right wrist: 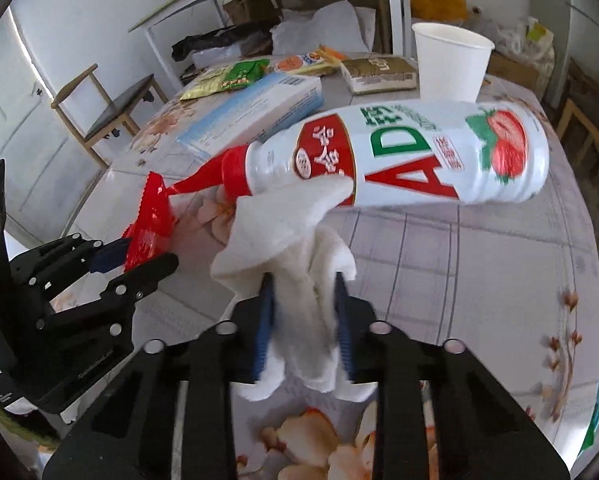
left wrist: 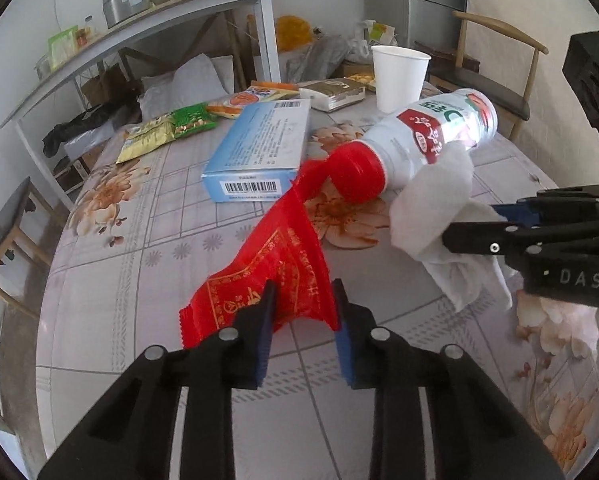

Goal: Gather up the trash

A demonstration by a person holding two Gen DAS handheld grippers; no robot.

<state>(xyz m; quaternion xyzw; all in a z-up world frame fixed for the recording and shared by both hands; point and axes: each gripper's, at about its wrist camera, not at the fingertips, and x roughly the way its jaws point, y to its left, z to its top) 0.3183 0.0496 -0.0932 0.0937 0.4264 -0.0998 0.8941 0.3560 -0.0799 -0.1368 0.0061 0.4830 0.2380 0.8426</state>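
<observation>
Left tool (left wrist: 303, 300) is pointing steeply down toward the counter (left wrist: 159, 248) covered in a floral-print cloth, its blue-padded jaws pinching the near end of a crinkled red foil snack wrapper (left wrist: 275, 256). The wrapper is lying with its long axis running away from the tool, its far end tapering up to the red cap of a white plastic drink bottle (right wrist: 399, 156).

Right tool (right wrist: 303, 300) is likewise angling downward, jaws pressing on a crumpled white tissue (right wrist: 299, 240) that is bunching up between the pads. The tissue's far edge is resting against the bottle's side.

The bottle is lying on its side on the counter, cap pointing toward the left tool, base toward a white paper cup (left wrist: 397, 78) standing upright beyond it. A pale blue cardboard box (left wrist: 259, 148) is lying flat just beside the wrapper's far end.
</observation>
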